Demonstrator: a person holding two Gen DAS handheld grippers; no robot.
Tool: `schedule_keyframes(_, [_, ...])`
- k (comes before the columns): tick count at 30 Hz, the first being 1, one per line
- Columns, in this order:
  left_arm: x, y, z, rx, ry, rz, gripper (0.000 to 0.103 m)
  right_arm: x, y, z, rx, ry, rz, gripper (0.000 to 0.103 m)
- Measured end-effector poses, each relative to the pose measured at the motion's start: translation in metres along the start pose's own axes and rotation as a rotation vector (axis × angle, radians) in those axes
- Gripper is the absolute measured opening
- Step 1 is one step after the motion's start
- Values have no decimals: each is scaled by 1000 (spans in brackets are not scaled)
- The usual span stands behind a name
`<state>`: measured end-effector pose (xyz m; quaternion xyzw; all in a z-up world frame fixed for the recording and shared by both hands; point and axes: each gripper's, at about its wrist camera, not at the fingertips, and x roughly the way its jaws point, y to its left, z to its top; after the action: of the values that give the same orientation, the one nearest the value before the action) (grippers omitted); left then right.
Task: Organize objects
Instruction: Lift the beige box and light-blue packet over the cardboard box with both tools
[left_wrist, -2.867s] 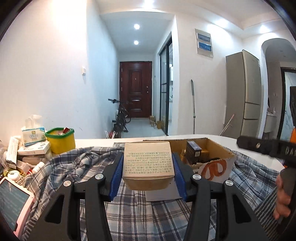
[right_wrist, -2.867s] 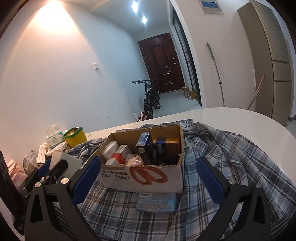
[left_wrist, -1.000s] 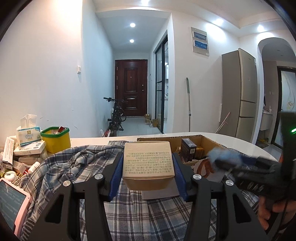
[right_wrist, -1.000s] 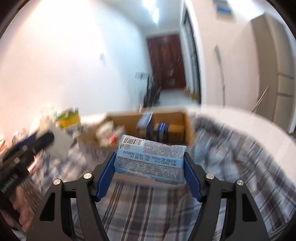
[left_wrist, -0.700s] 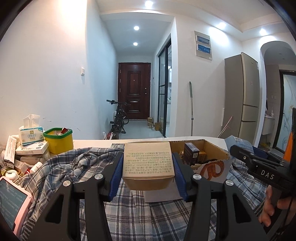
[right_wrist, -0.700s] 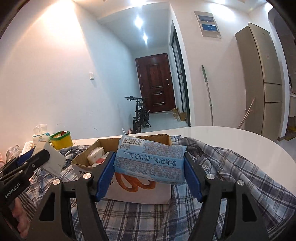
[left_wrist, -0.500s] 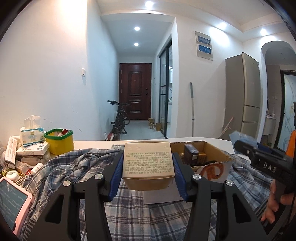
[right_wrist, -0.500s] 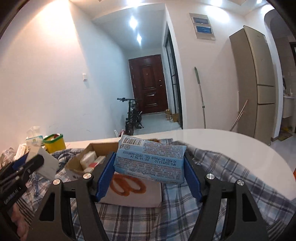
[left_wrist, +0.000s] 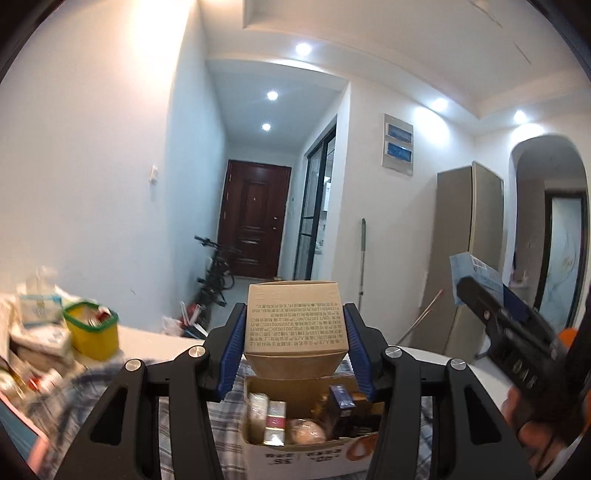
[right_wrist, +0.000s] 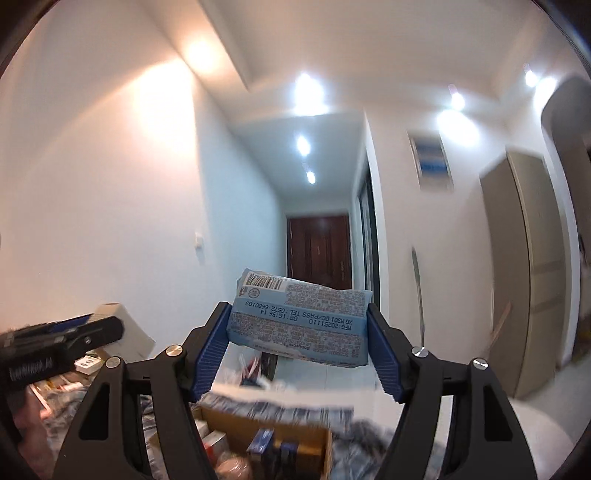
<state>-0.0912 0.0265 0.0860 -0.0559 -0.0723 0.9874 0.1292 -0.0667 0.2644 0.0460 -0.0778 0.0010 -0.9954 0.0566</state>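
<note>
Left wrist view: the left gripper (left_wrist: 295, 345) has its blue pads clamped on both sides of a tan carton (left_wrist: 295, 325) printed with rows of small text, held off the table. Directly below and just beyond it sits an open cardboard box (left_wrist: 310, 448) on a plaid cloth (left_wrist: 225, 424); inside the box stand a white-and-red packet (left_wrist: 275, 419), a dark blue carton (left_wrist: 341, 402) and a rounded pinkish item (left_wrist: 304, 432). At the left, on the white table (left_wrist: 147, 338), a yellow tub with a green rim (left_wrist: 90, 330) stands beside a blurred heap of packets and a tissue box (left_wrist: 37, 308). At the right, the right gripper (left_wrist: 480, 291) is raised, gripping a pale blue pack (left_wrist: 474, 271), with the hand (left_wrist: 532, 421) low at the edge. Far down the corridor are a dark red door (left_wrist: 253, 225) and a bicycle (left_wrist: 216, 278).

Right wrist view: the right gripper (right_wrist: 299, 338) is closed on the ends of the pale blue pack (right_wrist: 301, 323), whose barcode and printed date face the camera, held high above the table. Beneath it, blurred, lies the cardboard box (right_wrist: 266, 424) with the dark blue carton (right_wrist: 264, 448) inside. At the left the left gripper (right_wrist: 107, 326) holds the tan carton (right_wrist: 125, 328), seen here from its pale side.
</note>
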Motion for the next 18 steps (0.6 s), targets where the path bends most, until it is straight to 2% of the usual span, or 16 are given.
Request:
schedule_keyframes(2, [6,6,-11,-14,5,21,53,-3,6,-13,-32,-25,-23,69])
schedule_keyframes(8, [36,15,-35,50,84,83,53,17,5,-37,-28,66,16,69])
schedule_keyframes(10, [38,16,-38,61,80,82,53,21,-2,-35,-6,78,20,69])
schedule_keyframes(15, [28,16,-38,60,40,80,53,12,-6,-27,-6,27,9,69])
schedule_keyframes(18, [24,14,-37,63,21,82,53,12,-6,-26,9,32,18,69])
